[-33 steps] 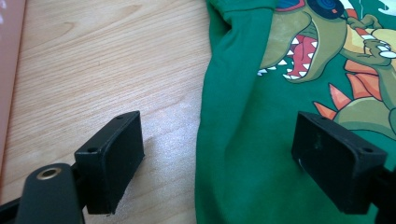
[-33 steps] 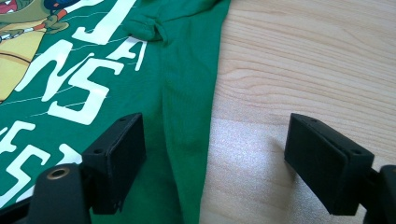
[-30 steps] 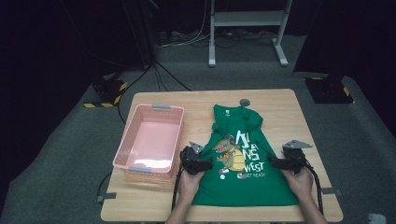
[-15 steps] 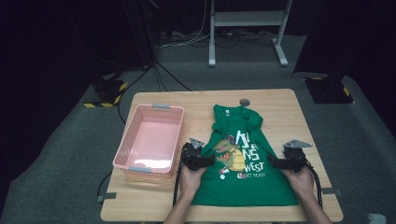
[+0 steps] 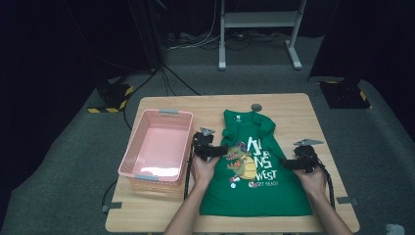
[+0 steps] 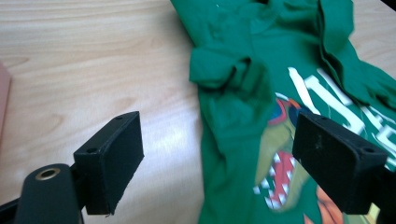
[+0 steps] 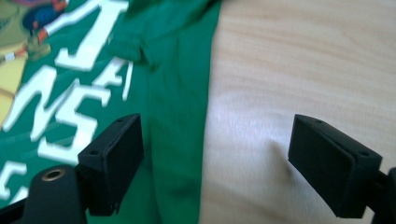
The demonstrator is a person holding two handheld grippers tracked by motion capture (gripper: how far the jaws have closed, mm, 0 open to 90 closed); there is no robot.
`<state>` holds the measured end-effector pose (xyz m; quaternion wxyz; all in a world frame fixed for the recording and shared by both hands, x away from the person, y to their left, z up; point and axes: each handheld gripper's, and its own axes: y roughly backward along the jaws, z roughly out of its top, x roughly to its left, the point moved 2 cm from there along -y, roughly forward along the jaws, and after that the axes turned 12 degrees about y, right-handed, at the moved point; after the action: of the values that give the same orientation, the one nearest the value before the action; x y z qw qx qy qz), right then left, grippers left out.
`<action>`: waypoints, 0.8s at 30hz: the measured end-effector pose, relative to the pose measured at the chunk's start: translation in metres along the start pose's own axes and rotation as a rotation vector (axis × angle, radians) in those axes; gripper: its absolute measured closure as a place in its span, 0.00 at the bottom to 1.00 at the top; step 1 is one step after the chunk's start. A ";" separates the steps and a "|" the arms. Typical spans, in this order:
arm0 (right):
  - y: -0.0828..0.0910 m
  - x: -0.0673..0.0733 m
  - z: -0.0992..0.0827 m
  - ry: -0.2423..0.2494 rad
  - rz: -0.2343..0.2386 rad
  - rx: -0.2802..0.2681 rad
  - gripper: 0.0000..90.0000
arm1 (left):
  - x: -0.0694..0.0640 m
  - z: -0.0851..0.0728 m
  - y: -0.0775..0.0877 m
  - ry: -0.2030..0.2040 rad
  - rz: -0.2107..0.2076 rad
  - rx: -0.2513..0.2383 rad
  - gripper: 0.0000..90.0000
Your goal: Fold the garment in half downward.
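A green T-shirt (image 5: 254,196) with a crocodile print and white letters lies flat on the wooden table (image 5: 293,107), collar at the far end. Its left sleeve (image 6: 219,70) is folded in over the chest. My left gripper (image 5: 222,150) hovers open at the shirt's left edge, beside the print. In the left gripper view, the left gripper (image 6: 219,126) has one jaw over bare wood and one over the shirt (image 6: 280,32). My right gripper (image 5: 285,164) is open at the right edge. Its jaws (image 7: 212,126) have just been closing slightly and straddle the shirt's hem (image 7: 177,93), pressing on nothing.
An empty pink basket (image 5: 133,149) stands on the table's left part, close to my left hand. A small grey round object (image 5: 256,107) lies beyond the collar. Black cables trail from both grippers toward the front edge. Dark floor with cables and a stand surrounds the table.
My left gripper has moved away from the person along the shirt's left edge, a little higher above it. The right gripper has stayed where it was.
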<state>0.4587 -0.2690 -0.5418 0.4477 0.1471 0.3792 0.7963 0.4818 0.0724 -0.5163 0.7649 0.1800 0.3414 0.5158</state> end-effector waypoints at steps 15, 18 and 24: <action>-0.021 -0.004 0.038 -0.048 0.001 -0.033 0.30 | 0.000 0.019 -0.050 -0.055 0.088 0.112 0.18; -0.024 -0.003 0.044 -0.043 -0.003 -0.035 0.30 | -0.002 0.022 -0.056 -0.069 0.090 0.119 0.18; -0.033 -0.006 0.053 -0.056 -0.008 -0.036 0.31 | -0.003 0.027 -0.065 -0.074 0.094 0.134 0.18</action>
<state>0.5121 -0.2392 -0.5297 0.4638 0.1599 0.3528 0.7968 0.5434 0.0455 -0.5377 0.7381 0.2657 0.3376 0.5203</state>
